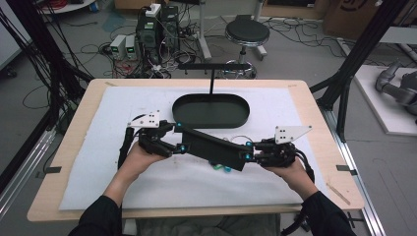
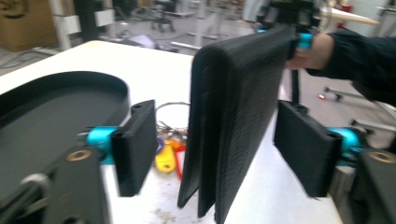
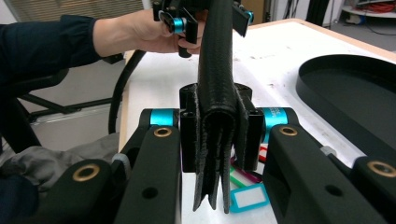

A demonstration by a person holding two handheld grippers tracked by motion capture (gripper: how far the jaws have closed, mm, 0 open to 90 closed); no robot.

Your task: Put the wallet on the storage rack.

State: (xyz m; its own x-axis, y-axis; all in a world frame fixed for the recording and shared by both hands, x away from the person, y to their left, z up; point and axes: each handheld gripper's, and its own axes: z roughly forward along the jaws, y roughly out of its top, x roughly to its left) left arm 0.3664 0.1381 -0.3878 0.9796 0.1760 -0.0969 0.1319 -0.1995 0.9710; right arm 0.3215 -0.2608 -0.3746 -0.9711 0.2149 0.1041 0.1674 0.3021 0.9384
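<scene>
A long black leather wallet (image 1: 214, 147) hangs in the air over the white mat, edge up. My right gripper (image 1: 247, 150) is shut on its right end; in the right gripper view both pads press on the wallet (image 3: 217, 70) at the gripper (image 3: 217, 135). My left gripper (image 1: 181, 136) is open around the other end. In the left gripper view the wallet (image 2: 233, 116) stands between the gripper's (image 2: 222, 144) pads with a gap on each side. A bunch of keys with coloured tags (image 1: 221, 168) lies on the mat under the wallet.
A black oval tray (image 1: 182, 115) sits behind the wallet, with a thin post and crossbar (image 1: 211, 66) rising at its far side. The white mat (image 1: 123, 167) covers most of the wooden table. A stool and cables stand on the floor beyond.
</scene>
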